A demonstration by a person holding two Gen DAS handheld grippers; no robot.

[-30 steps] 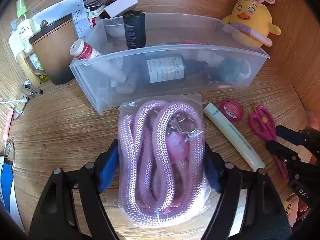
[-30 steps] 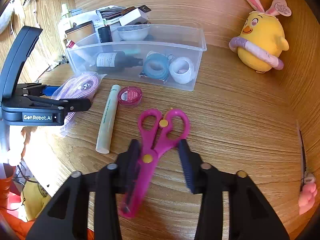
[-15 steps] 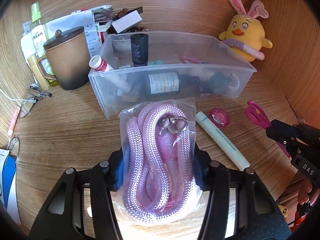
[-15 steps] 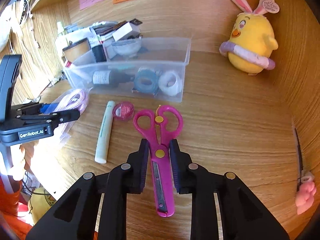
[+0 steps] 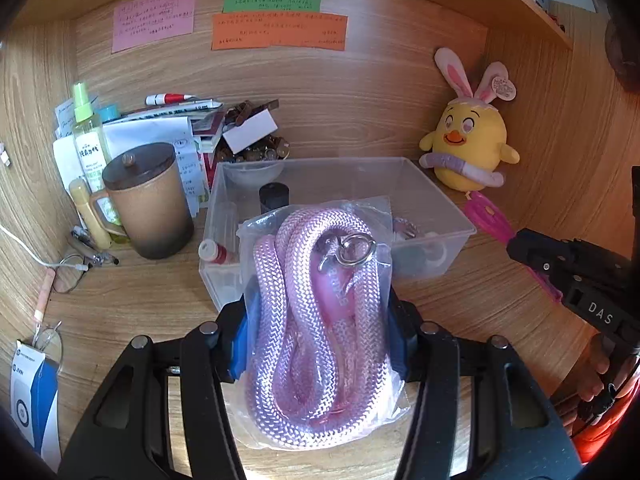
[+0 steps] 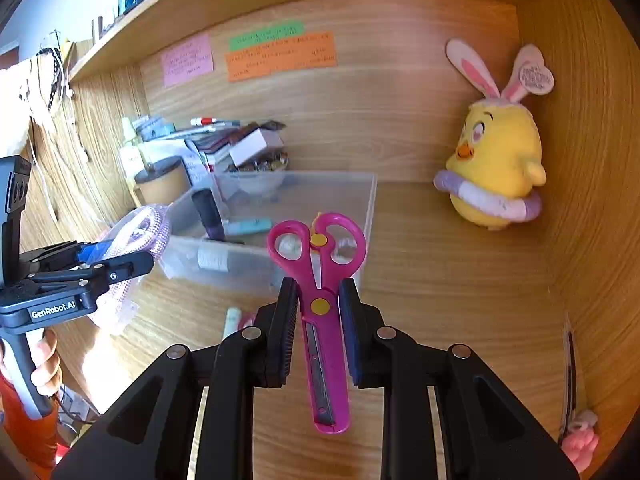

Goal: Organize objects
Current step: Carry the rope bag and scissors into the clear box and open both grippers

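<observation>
Wooden desk [image 5: 160, 292] holding a clear plastic bin [image 5: 448, 216] near its middle, a lidded brown mug [image 5: 148, 204] toward the left edge, a yellow chick plush [image 5: 472, 148] in the back right corner.

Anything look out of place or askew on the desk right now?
Nothing is spilled or damaged. A white tube and a pink round case lie loose on the desk outside the clear bin.

Bright daylight is washing over both fisheye views, blowing out a white patch on the bench [image 6: 120, 344] at lower left (details there are lost). Glare is glinting off the plastic bag [image 5: 320, 320]. Straight edges are bending near the rims, and dark corners are vignetting each picture. Focus is staying sharp overall.
</observation>
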